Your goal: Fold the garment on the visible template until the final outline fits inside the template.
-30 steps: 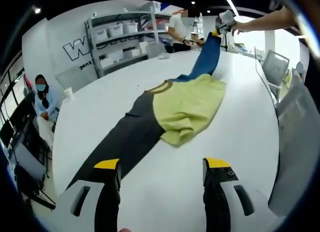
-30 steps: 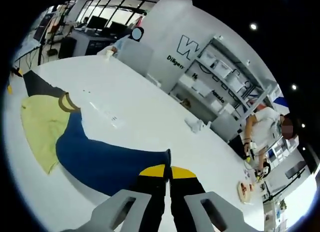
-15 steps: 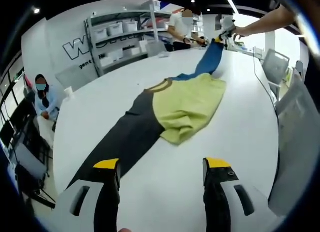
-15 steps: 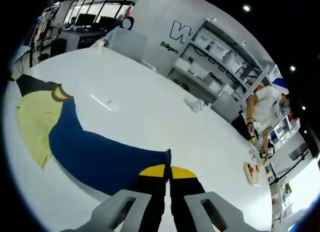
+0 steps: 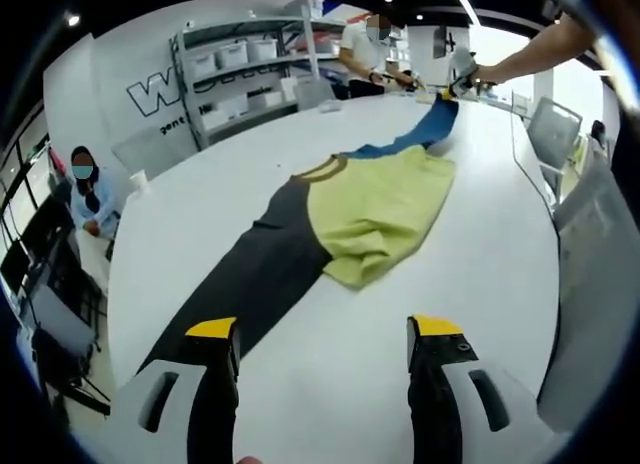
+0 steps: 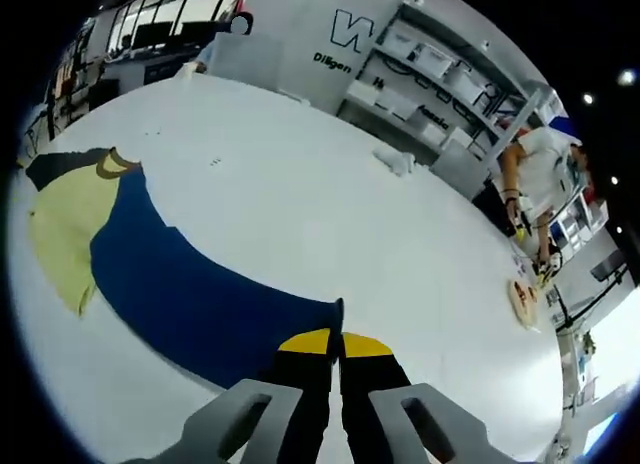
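left gripper [image 5: 325, 329]: jaws wide apart, nothing between them, over the white table [image 5: 500, 244].
right gripper [image 6: 335, 342]: jaws closed on the blue sleeve [image 6: 180, 294] end.
garment [image 5: 370, 209]: stretched out ahead of the left jaws, dark sleeve [image 5: 250, 279] reaching toward the left jaw.
person [image 6: 540, 184]: beyond the right jaws, at the table's far edge.

From my left claw's camera, the far cuff of the blue sleeve [image 5: 425, 131] of the yellow-bodied long-sleeved shirt [image 5: 378, 212] is too small to make out where my right claw [image 5: 462, 79] meets it. The end of the dark grey sleeve [image 5: 250, 279] slips behind my left claw's [image 5: 325, 329] own yellow-tipped jaw. From my right claw [image 6: 335, 344], the closed jaws cover the blue cuff's edge, and the grey sleeve is cut off at the picture's border. I cannot find any template outline on the white table [image 6: 300, 214].
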Available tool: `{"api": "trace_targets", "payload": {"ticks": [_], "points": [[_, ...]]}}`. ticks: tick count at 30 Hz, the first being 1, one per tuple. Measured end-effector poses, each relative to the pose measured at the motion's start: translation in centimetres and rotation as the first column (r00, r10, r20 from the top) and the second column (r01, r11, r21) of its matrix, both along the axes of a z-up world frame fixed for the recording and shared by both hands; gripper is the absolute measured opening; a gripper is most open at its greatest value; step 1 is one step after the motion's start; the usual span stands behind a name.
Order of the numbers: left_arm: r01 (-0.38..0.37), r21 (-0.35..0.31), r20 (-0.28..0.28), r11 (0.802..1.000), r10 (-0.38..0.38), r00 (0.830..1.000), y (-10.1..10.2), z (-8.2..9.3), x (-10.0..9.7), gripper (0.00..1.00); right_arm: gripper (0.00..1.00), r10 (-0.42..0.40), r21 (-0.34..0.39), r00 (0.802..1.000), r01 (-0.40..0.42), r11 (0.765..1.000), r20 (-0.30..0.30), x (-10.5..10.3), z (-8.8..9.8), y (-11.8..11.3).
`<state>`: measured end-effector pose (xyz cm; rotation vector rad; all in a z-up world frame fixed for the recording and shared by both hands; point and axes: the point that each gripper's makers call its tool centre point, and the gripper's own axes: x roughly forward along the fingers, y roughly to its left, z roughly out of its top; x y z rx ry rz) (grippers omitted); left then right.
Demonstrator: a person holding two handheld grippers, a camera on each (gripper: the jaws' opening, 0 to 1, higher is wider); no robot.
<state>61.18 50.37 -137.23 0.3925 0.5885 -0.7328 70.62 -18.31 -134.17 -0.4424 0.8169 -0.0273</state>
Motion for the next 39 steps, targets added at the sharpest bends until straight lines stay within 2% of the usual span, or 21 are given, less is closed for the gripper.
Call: {"api": "trace_targets", "payload": {"ticks": [6, 15, 29, 39], "points": [[-0.001, -0.004, -0.003, 1.000, 0.001, 1.000, -0.5, 0.0, 0.1, 0.69, 0.00, -0.055, 0.041, 0.997, 0.057, 0.998, -0.048, -2.4, -2.5, -0.6], [-0.003, -0.003, -0.006, 1.000, 0.003, 1.000, -0.6, 0.1, 0.3, 0.69, 0.00, -0.075, 0.053, 0.991, 0.081, 0.995, -0.108, -5.0, -5.4, -0.6], [0.004, -0.004, -0.016, 1.000, -0.004, 1.000, -1.3, -0.5, 0.6, 0.69, 0.00, -0.095, 0.078, 0.986, 0.107, 0.991, -0.139, -6.8, -7.2, -0.4], [0.023, -0.018, -0.007, 1.000, -0.023, 1.000, -2.4, -0.1, 1.5, 0.70, 0.00, -0.121, 0.078, 0.978, 0.136, 0.988, -0.171, -8.5, -8.2, -0.7]]}}
